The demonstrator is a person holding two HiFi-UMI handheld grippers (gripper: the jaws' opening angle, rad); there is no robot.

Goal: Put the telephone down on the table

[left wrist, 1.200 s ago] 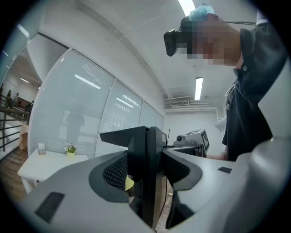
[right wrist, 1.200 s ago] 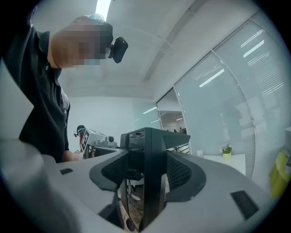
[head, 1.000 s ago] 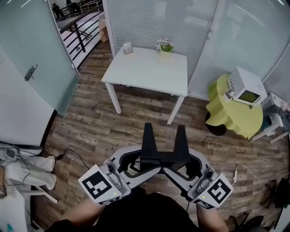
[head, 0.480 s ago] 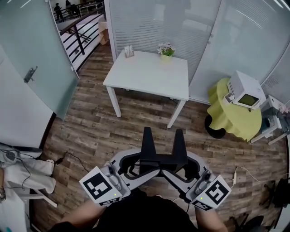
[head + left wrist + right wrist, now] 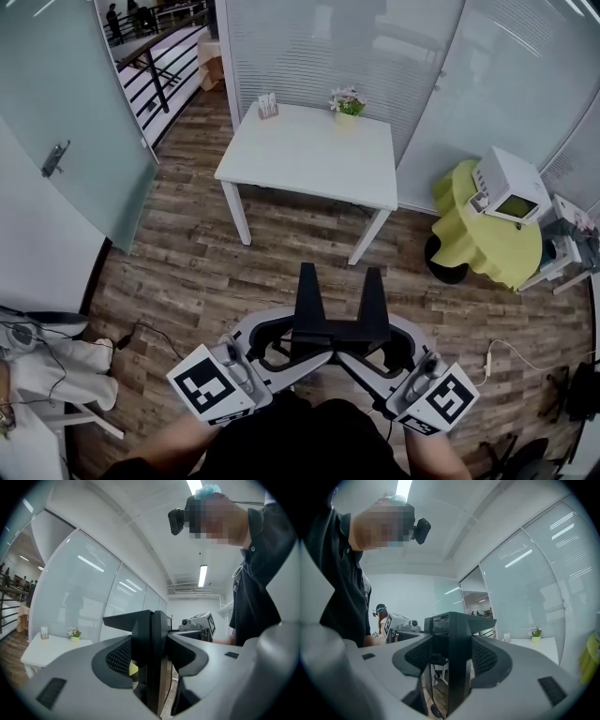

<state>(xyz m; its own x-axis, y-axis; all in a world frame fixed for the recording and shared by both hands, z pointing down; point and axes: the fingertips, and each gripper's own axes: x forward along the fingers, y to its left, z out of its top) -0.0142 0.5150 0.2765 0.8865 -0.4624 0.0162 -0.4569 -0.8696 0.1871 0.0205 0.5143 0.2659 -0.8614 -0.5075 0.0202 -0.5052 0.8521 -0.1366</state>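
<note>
The black telephone (image 5: 330, 328), with two upright prongs, hangs in the air over the wooden floor, held from both sides. My left gripper (image 5: 278, 345) is shut on its left end, and the black slab (image 5: 151, 634) stands clamped between the grey jaws (image 5: 152, 660). My right gripper (image 5: 392, 345) is shut on the right end, where the slab (image 5: 457, 634) fills the gap between the jaws (image 5: 450, 663). The white table (image 5: 300, 155) stands ahead, a good stretch beyond the telephone.
A small flower pot (image 5: 347, 101) and a little holder (image 5: 268, 105) sit at the table's far edge. A yellow-green round table (image 5: 483, 234) with a white device (image 5: 511, 183) is at the right. Glass walls enclose the room; cables (image 5: 141, 330) lie on the floor at left.
Both grippers, with the telephone between them, have advanced a little toward the white table. The grip on both ends looks unchanged.
</note>
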